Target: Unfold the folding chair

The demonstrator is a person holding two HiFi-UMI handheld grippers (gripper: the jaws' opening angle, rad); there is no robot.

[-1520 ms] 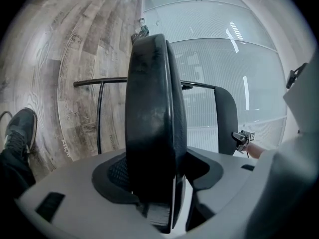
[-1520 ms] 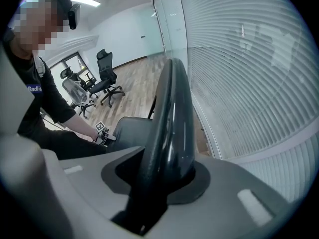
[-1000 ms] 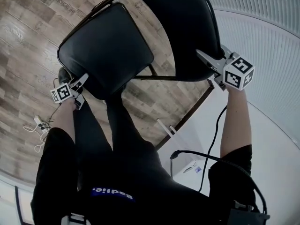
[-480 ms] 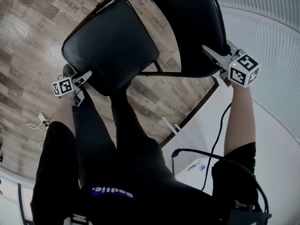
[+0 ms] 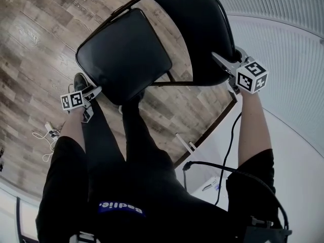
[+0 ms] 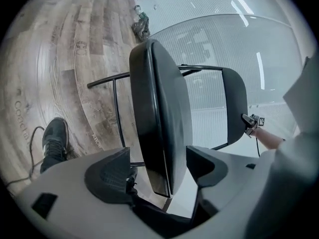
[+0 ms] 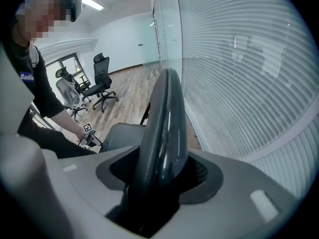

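On the wood floor (image 5: 30,44) by the glass wall (image 5: 283,24), the folding chair (image 5: 152,59) looks unfolded, so the left gripper (image 6: 158,156), jaws just opened wide, straddles the seat (image 6: 159,108) edge without pressing, while the right gripper (image 7: 159,168), jaws just opening, loosens around the backrest (image 7: 163,118).

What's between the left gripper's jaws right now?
The folding chair's seat stands edge-on between the jaws of the left gripper. They have just been opening, and the left gripper view shows gaps on both sides.
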